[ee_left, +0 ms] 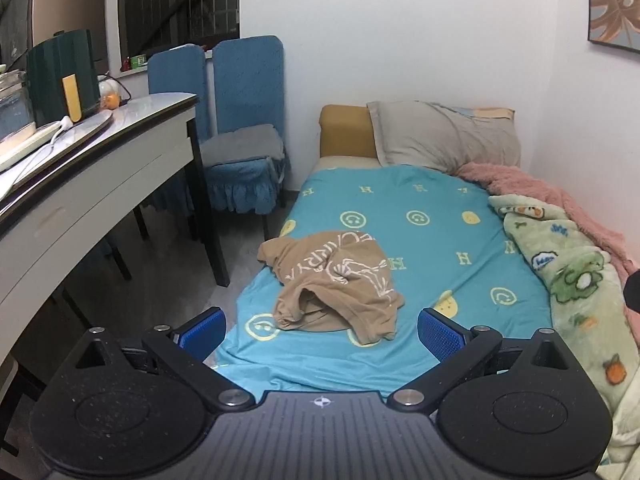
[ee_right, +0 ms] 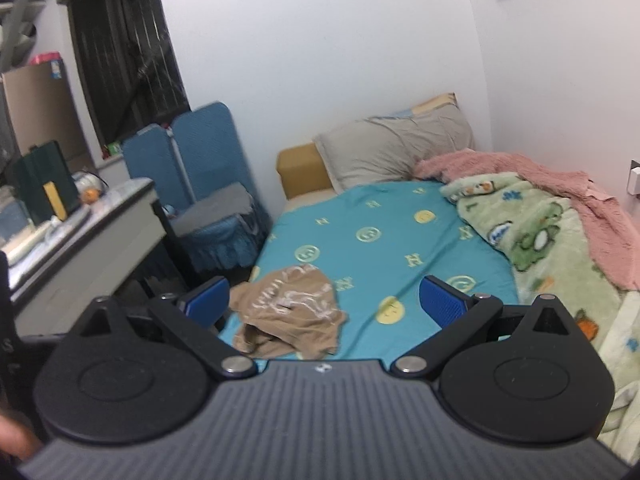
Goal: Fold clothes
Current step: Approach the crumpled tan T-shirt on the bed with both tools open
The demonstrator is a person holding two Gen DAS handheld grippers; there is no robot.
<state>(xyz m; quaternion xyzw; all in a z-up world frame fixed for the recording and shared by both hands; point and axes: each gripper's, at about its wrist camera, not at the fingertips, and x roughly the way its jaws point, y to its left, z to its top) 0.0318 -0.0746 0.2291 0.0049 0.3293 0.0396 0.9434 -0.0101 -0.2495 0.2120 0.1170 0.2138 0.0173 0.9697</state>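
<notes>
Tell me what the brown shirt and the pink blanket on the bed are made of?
The crumpled tan T-shirt with white print looks like thin, matte cotton-type knit: it slumps in soft folds. The fluffy pink blanket by the wall looks like plush fleece, judging by its fuzzy, shaggy surface. The exact fibre of either cannot be told from the look.

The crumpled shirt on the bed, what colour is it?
Tan crumpled shirt with white printed lettering; clearest in the left wrist view.
</notes>
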